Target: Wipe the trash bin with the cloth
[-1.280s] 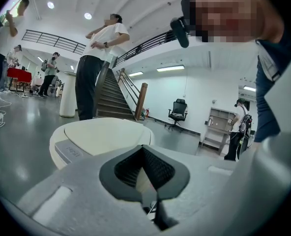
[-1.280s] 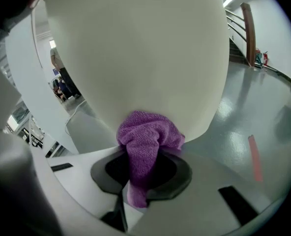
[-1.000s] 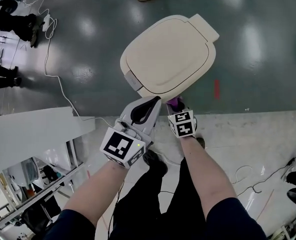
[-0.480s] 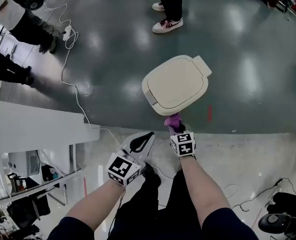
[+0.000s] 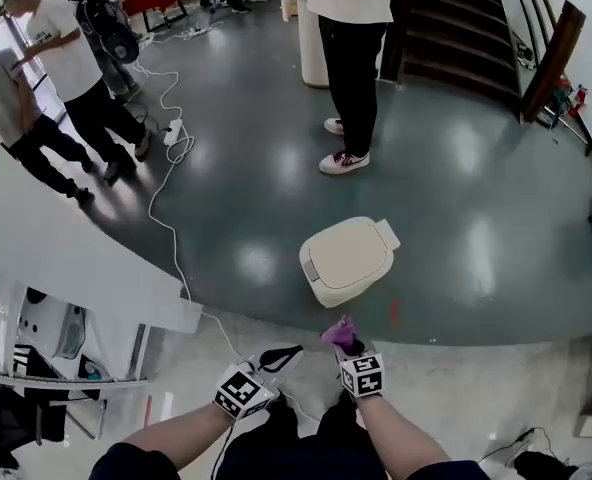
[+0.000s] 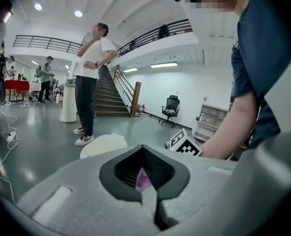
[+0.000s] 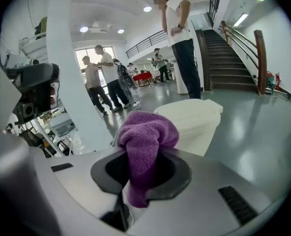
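Note:
The cream trash bin stands on the dark floor with its lid down; it also shows in the left gripper view and the right gripper view. My right gripper is shut on a purple cloth, held short of the bin and apart from it. The cloth bulges out above the jaws of the right gripper. Beside it my left gripper is shut with nothing in it. The right gripper's marker cube shows past it.
A person in sneakers stands just beyond the bin. Two more people are at the far left. A white cable runs across the floor. A white ledge curves along the left. Stairs rise at the back right.
The view has pulled far back from the bin, which now looks much smaller. Both grippers are lower and farther from it. The cloth stays in the right gripper.

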Action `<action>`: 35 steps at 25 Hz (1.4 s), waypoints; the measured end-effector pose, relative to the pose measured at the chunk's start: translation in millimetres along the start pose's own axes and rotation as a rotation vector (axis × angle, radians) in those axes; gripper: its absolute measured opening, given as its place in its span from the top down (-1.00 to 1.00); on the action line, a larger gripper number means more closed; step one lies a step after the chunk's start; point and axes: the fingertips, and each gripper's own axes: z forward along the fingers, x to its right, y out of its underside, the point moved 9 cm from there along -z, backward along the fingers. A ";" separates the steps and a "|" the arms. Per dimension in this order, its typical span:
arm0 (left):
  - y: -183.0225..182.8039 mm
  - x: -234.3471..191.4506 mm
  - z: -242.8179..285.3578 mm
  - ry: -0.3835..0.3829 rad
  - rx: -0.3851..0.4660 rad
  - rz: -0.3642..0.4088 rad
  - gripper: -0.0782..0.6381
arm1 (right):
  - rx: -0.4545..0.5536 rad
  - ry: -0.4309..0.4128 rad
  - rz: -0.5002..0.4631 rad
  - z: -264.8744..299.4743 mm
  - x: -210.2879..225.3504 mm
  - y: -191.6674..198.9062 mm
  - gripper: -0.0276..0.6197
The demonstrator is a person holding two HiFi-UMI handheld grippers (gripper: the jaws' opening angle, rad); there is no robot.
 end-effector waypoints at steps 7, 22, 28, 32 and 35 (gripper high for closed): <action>-64.4 67.9 -24.6 0.050 0.093 0.013 0.82 | 0.069 -0.086 -0.129 -103.2 -29.6 -73.9 0.68; -131.2 114.0 -46.6 0.114 0.265 0.069 0.82 | 0.316 -0.182 -0.279 -244.7 -81.3 -148.0 0.68; -160.2 126.8 -58.1 0.156 0.306 0.066 0.82 | 0.412 -0.234 -0.290 -281.1 -102.0 -171.3 0.68; -166.9 134.2 -60.4 0.166 0.330 0.057 0.82 | 0.427 -0.258 -0.262 -289.7 -109.6 -176.8 0.68; -159.5 135.5 -63.1 0.156 0.320 0.057 0.82 | 0.427 -0.258 -0.262 -286.0 -115.2 -170.9 0.68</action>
